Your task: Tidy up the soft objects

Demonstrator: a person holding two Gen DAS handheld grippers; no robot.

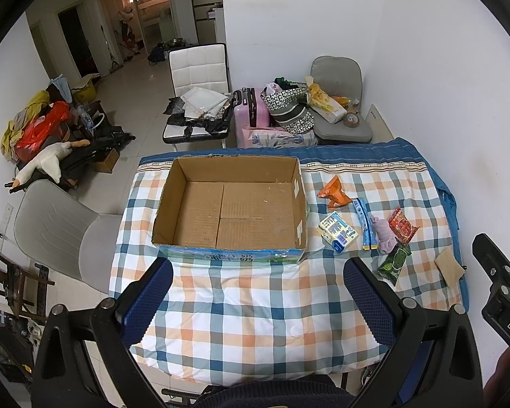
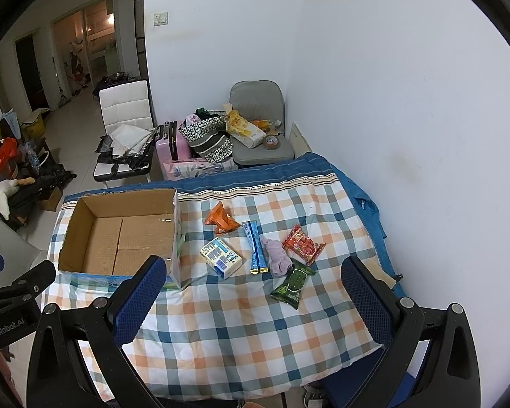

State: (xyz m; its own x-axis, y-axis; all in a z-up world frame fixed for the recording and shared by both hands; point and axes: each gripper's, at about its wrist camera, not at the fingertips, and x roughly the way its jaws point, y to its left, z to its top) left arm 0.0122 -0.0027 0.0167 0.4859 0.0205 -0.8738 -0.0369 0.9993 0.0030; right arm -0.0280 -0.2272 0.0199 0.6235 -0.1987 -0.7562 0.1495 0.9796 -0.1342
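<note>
An open, empty cardboard box [image 1: 231, 204] stands on the checked tablecloth [image 1: 248, 306]; it also shows in the right wrist view [image 2: 119, 234]. To its right lie an orange snack bag [image 2: 221, 221], a white and blue tissue pack [image 2: 221, 257], a blue stick packet [image 2: 255, 247], a pale purple cloth [image 2: 278, 258], a red snack pack [image 2: 302, 244] and a green snack pack [image 2: 293, 284]. My left gripper [image 1: 258, 295] is open and empty, in front of the box. My right gripper [image 2: 255, 292] is open and empty, short of the packets.
A tan paper piece [image 1: 448, 267] lies near the table's right edge. A white wall [image 2: 408, 102] runs along the right. Chairs [image 1: 200, 91], a pink suitcase [image 1: 250, 112] and bags stand beyond the table. A grey chair [image 1: 54, 227] stands at the left.
</note>
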